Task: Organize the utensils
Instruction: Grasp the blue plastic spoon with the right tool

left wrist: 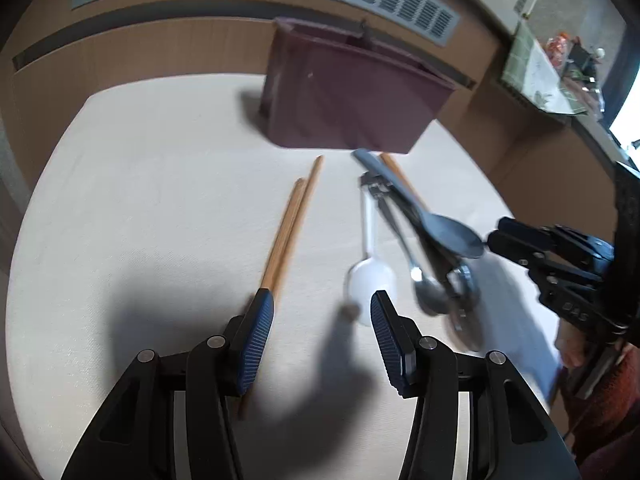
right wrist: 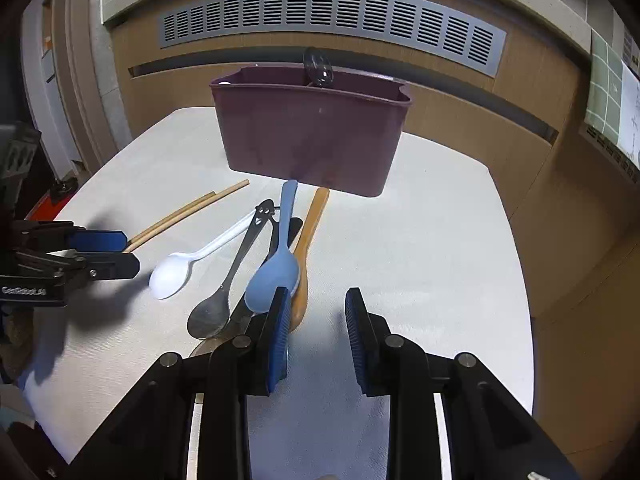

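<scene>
Left gripper (left wrist: 322, 312) hangs open and empty; right gripper (right wrist: 318, 312) likewise. Pair of tan wooden chopsticks (left wrist: 292, 224) starts beside its left pad, long axis running ahead toward the maroon plastic utensil caddy (left wrist: 344, 92). Left hand judged nearer.

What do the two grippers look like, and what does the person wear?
Both the left gripper and the right gripper have glossy black linkage arms with round silver pivot pins and two blue ribbed pads. Seen from the right wrist, the left gripper's body carries small white lettering, too blurred to read for certain. A reddish-orange knitted sleeve shows behind the right gripper.
</scene>
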The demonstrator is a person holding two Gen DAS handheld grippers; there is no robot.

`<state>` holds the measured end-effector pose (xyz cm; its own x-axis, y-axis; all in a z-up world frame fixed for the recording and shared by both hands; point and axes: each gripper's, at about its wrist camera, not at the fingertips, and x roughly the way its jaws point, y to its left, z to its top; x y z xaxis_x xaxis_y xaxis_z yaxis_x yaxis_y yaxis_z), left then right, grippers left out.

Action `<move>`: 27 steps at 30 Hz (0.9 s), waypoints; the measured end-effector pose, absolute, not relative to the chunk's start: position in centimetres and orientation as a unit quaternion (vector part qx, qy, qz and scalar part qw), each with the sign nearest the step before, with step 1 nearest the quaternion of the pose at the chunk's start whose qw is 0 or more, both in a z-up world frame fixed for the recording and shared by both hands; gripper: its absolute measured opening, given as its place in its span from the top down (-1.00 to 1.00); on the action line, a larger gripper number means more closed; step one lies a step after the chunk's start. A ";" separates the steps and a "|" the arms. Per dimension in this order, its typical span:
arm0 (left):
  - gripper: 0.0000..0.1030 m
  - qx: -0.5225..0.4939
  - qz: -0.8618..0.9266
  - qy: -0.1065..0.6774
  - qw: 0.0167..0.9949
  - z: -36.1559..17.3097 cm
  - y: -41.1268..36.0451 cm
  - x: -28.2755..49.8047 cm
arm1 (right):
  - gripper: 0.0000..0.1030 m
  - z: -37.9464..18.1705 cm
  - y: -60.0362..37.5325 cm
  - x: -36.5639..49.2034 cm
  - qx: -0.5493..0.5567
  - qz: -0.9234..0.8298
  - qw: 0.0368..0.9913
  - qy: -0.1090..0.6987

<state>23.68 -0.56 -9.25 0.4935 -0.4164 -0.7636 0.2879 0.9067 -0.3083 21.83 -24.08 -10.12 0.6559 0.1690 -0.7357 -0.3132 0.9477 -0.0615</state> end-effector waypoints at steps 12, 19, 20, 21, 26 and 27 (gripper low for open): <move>0.00 -0.071 -0.216 0.482 0.846 -9.8 -2.1 26.4 | 0.58 -10.4 -23.9 22.5 -0.059 0.153 0.899 0.406; 0.00 -0.065 -0.242 0.488 0.836 -9.7 -3.6 25.2 | 0.60 -9.5 -21.6 27.5 -0.040 0.182 0.890 0.416; 0.00 -0.068 -0.239 0.487 0.837 -9.6 -3.3 24.9 | 0.65 -9.8 -21.2 28.6 -0.036 0.183 0.886 0.424; 0.00 -0.069 -0.237 0.486 0.838 -9.7 -3.1 24.8 | 0.70 -10.1 -20.8 29.4 -0.034 0.184 0.883 0.430; 0.09 -0.084 -0.236 0.485 0.838 -9.8 -1.9 24.8 | 0.73 -12.2 -18.8 33.3 -0.051 0.167 0.871 0.459; 0.09 -0.087 -0.236 0.485 0.838 -9.8 -1.9 24.9 | 0.78 -12.6 -18.5 33.8 -0.056 0.162 0.868 0.466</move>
<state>24.89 -1.87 -9.79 0.4181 -0.4803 -0.7711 0.3115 0.8731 -0.3750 33.77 -18.53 -12.62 0.5133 0.2290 -0.8271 -0.3327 0.9415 0.0542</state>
